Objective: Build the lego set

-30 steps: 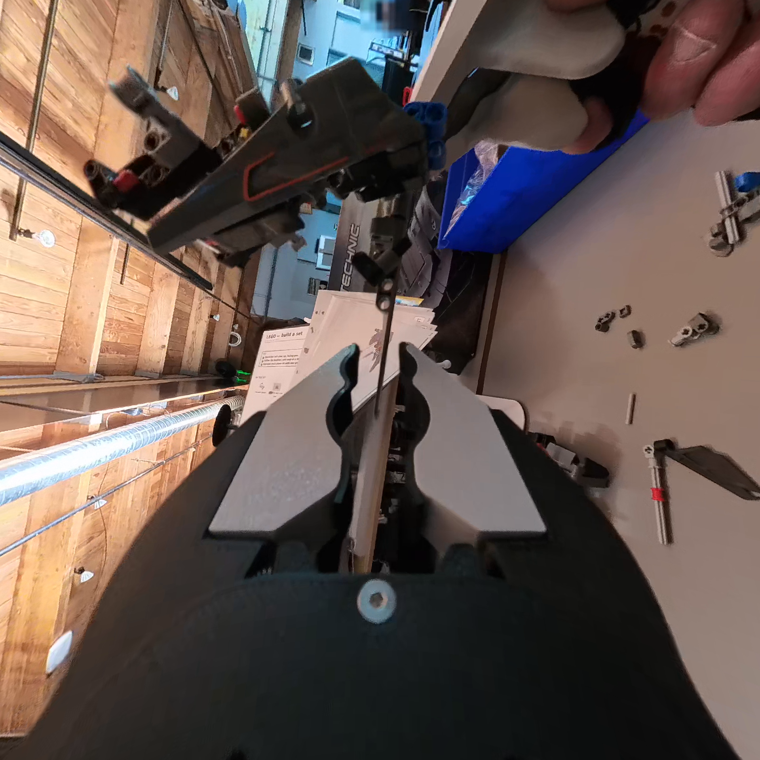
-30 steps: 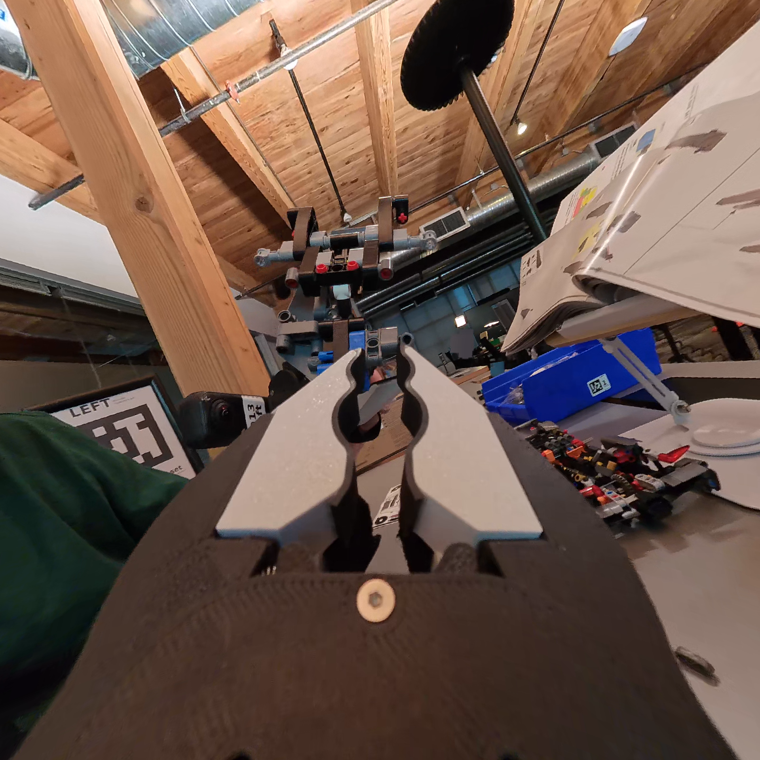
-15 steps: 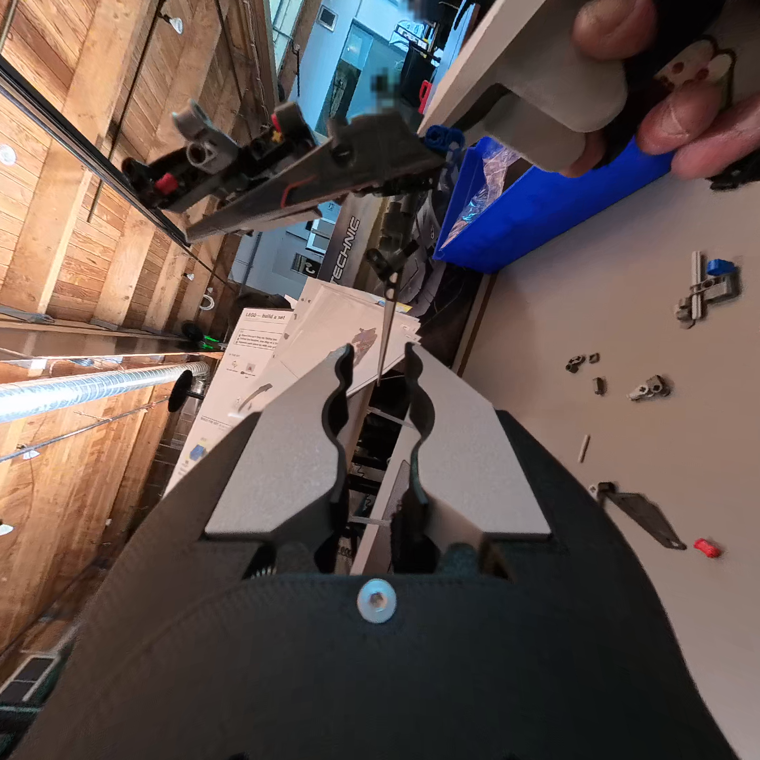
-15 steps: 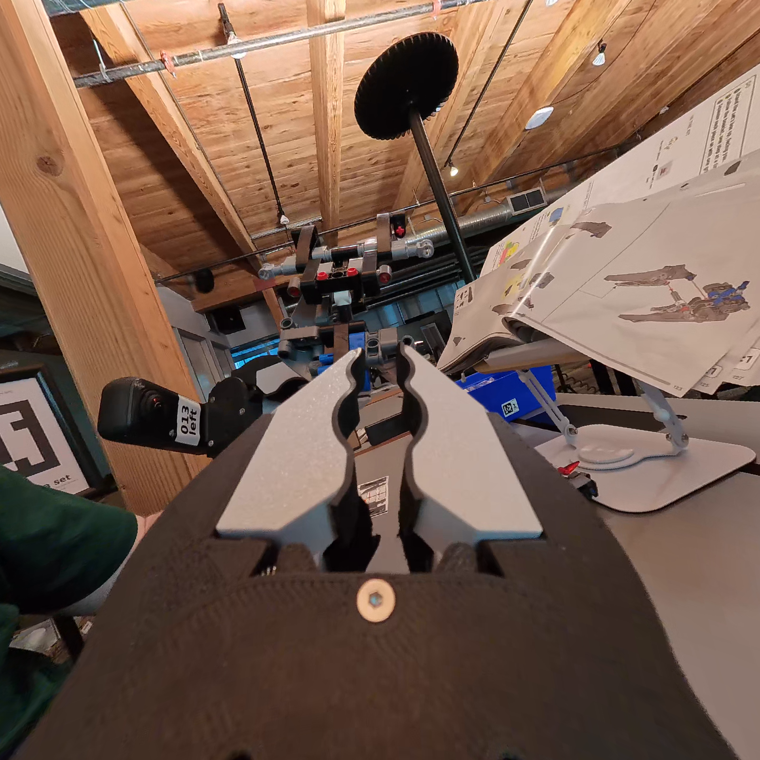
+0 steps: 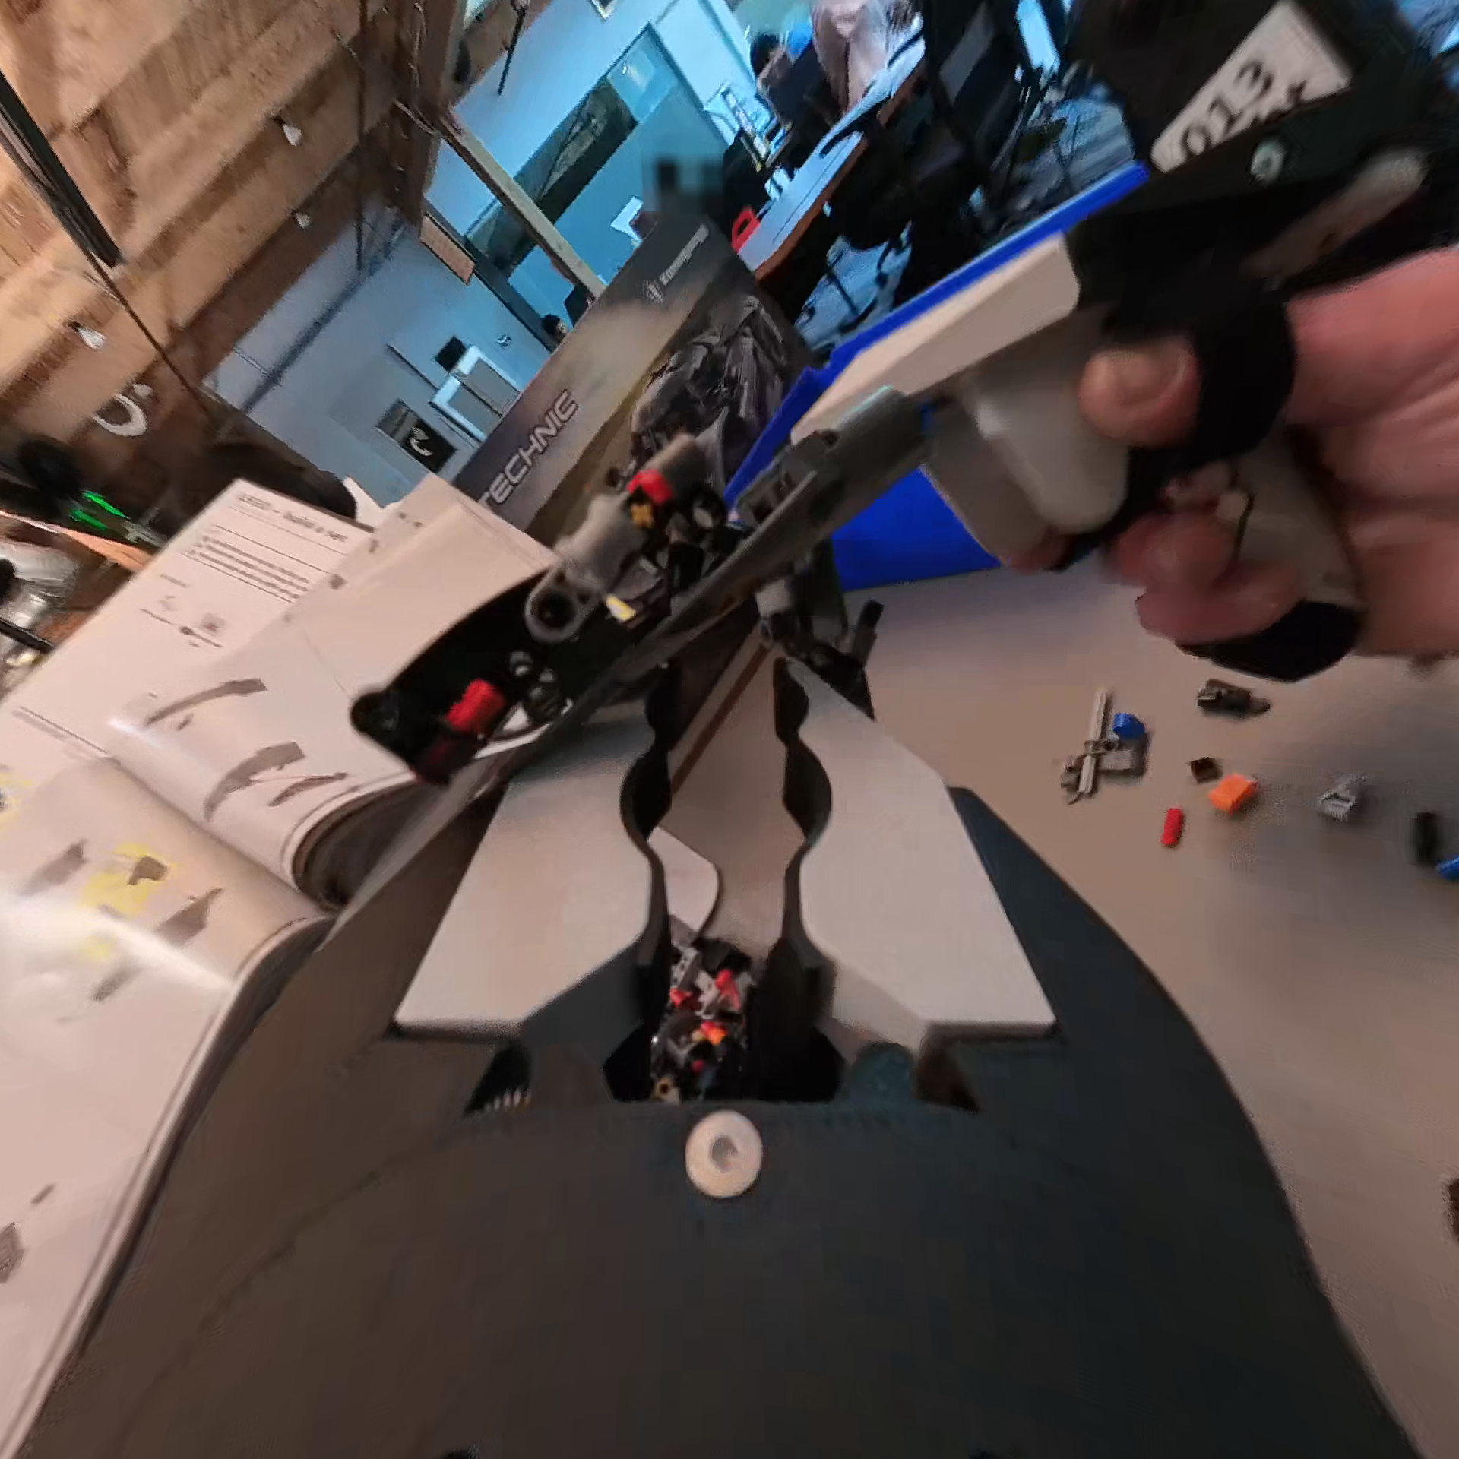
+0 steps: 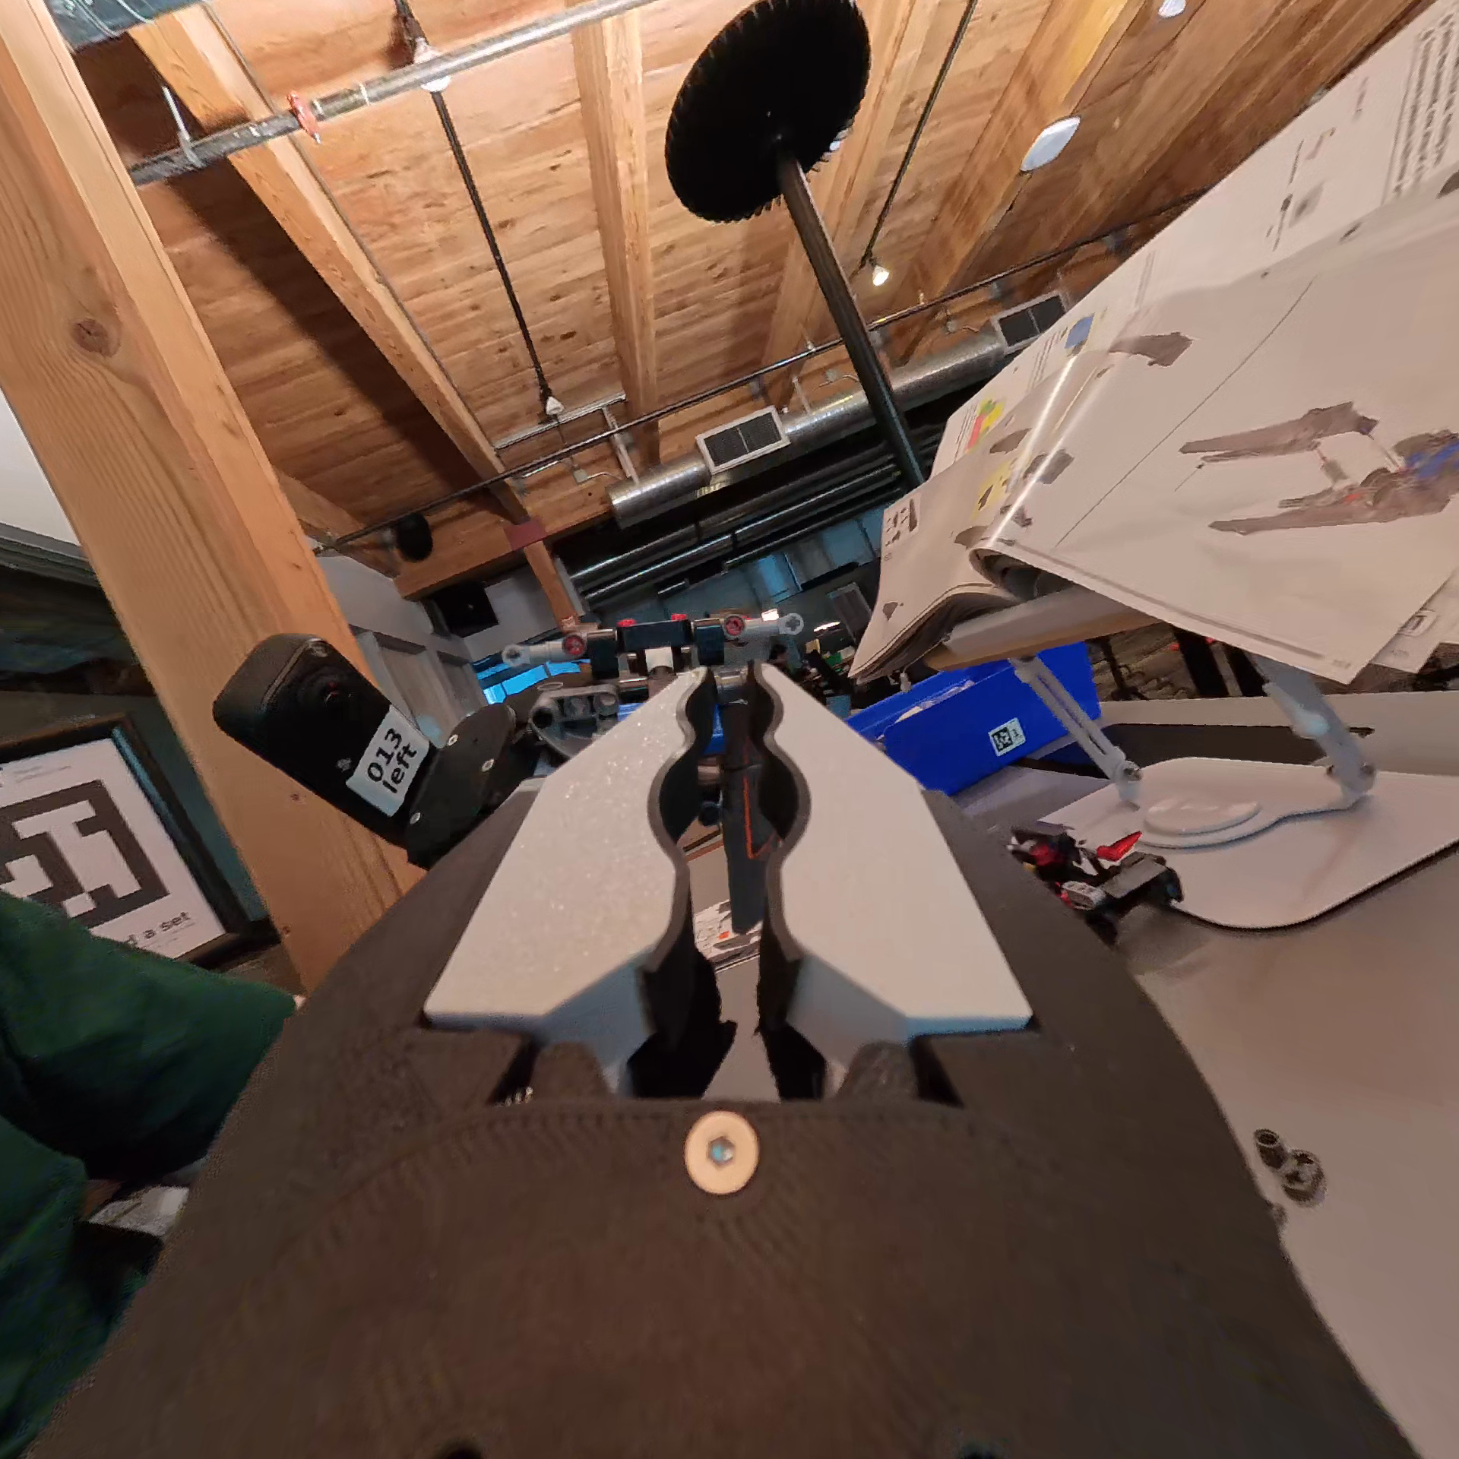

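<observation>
Two pairs of fingers are seen: the right gripper (image 6: 730,695) is clenched on the dark lego assembly (image 5: 600,600), held aloft above the counter (image 5: 1184,987); the left gripper (image 5: 722,695) is parted and empty just beneath it; a firm, steady grip is judged needed while alignment is checked; loose pieces (image 5: 1105,750), an instruction booklet (image 5: 260,710) and a blue bin (image 5: 892,521) are crowded nearby.

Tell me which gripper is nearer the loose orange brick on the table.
Left. The left gripper hangs just beside the orange brick, over the same table patch; the right gripper is raised higher and farther back, clamping the lego assembly.
</observation>
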Motion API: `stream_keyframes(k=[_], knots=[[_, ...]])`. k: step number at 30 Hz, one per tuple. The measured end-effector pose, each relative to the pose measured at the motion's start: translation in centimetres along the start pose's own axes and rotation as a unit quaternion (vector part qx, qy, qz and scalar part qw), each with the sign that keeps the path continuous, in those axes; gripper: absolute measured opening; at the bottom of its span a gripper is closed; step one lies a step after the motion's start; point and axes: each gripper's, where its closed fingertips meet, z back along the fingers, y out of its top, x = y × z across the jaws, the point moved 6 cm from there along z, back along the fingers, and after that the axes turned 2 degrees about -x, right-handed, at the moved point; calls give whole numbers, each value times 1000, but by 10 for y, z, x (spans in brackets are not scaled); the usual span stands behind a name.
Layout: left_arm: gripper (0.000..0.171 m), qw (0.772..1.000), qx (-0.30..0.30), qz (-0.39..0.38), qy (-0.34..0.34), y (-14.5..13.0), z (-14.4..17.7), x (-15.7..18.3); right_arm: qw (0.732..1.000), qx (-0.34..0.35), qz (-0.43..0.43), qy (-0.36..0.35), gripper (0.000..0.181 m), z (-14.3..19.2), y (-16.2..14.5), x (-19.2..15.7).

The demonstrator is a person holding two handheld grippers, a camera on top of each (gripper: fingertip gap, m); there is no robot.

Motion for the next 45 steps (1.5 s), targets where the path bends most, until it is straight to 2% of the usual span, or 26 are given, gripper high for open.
stream_keyframes(k=[4,10,13,15,21,24,29,33,37,39,45], knots=[[15,999,16,14,-23,4,0,1,1000,-3,-14,-4,5,0,-3,5],[16,998,37,4,-41,10,-1,-5,1000,-5,-21,7,6,-1,-3,5],[14,997,48,-3,-55,12,-2,-4,1000,-17,-14,-3,12,-4,-6,6],[19,996,62,2,-66,14,-2,-3,1000,-29,-8,-6,15,-8,-10,5],[8,992,62,27,-109,15,-7,6,998,-60,-23,-14,7,-15,-22,8],[8,989,59,53,-124,11,-10,8,996,-77,1,-40,0,-18,-25,6],[8,982,58,108,-143,7,-15,5,992,-114,-11,-58,8,-24,-38,12],[0,974,41,146,-167,-6,-26,17,984,-147,-28,-100,0,-23,-54,26],[3,967,21,181,-179,-30,-32,21,976,-172,-62,-122,5,-18,-65,42],[8,969,4,180,-166,-41,-28,15,976,-169,-62,-126,5,-15,-63,44],[16,963,-35,193,-183,-65,2,9,975,-174,-60,-123,10,-13,-61,47]])
